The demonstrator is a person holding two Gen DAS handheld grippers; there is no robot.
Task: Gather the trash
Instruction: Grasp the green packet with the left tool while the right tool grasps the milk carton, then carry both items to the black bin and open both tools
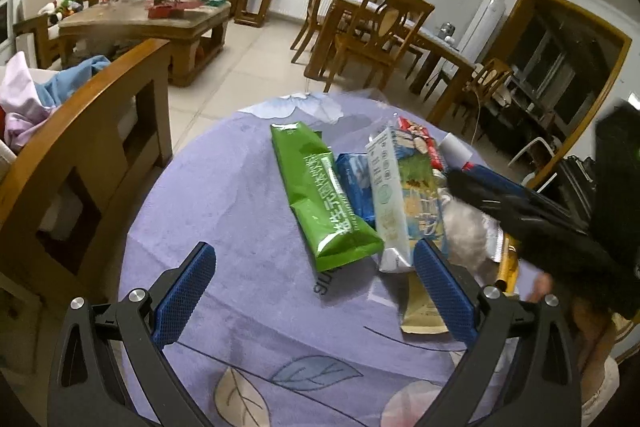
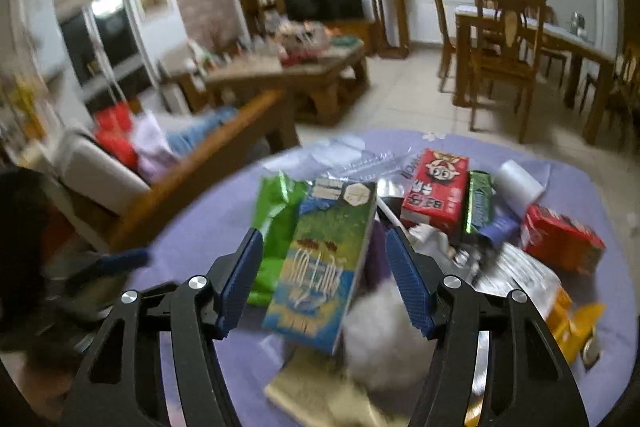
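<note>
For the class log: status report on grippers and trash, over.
Left gripper open, empty above purple cloth. Right gripper open, straddling blue-green milk carton. Fluffy white wad crowds carton's right side.

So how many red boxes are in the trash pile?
2. The red cardboard box with a cartoon face stands at the back of the pile; the plain red box lies at its right edge. Others may be buried underneath.

left gripper (image 1: 314, 291): fingers spread wide, holding nothing | right gripper (image 2: 324, 281): fingers apart, nothing clamped, angled down, view blurred
</note>
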